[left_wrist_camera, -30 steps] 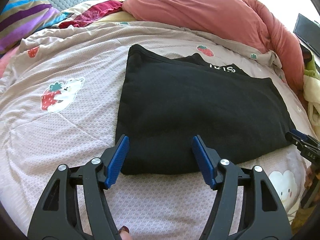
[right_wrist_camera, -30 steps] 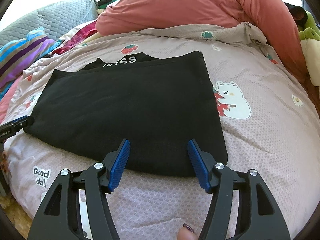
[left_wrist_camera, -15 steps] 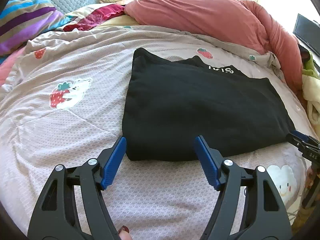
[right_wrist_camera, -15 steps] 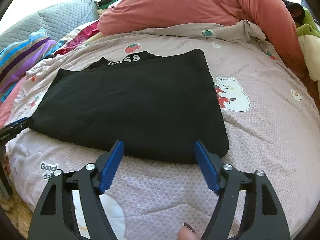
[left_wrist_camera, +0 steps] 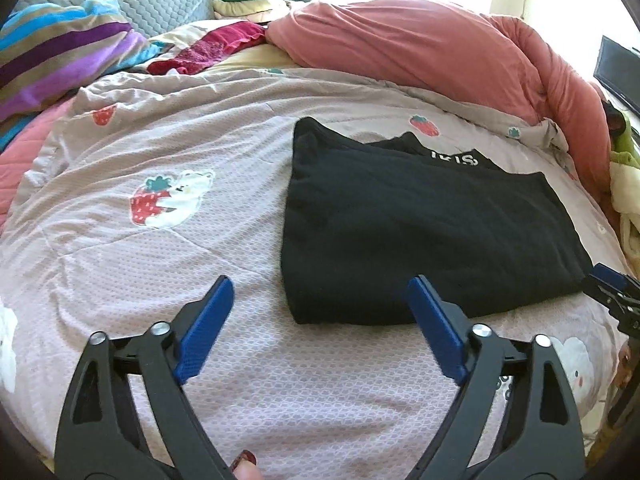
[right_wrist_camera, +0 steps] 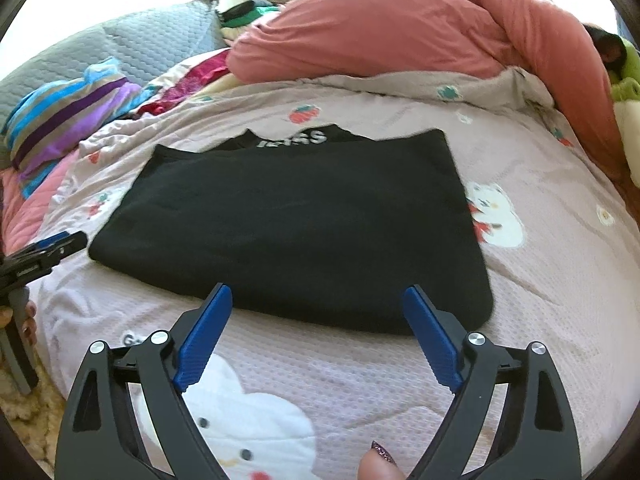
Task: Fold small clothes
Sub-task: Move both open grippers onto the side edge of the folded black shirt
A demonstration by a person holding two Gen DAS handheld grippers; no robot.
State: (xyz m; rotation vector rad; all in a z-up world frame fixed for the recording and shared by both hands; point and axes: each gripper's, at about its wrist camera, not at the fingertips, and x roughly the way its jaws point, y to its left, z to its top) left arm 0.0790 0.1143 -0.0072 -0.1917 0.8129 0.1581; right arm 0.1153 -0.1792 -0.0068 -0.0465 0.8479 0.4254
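Folded black garment (left_wrist_camera: 420,236), near edge clear of left gripper (left_wrist_camera: 320,332)

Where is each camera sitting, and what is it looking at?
Left wrist: on the left gripper, looking down over the black garment's near-left corner; a fingertip shows.
Right wrist: on the right gripper, facing the garment's near-right edge; a fingertip shows.
Shared: garment, strawberry quilt, pink duvet; each sees the other gripper.
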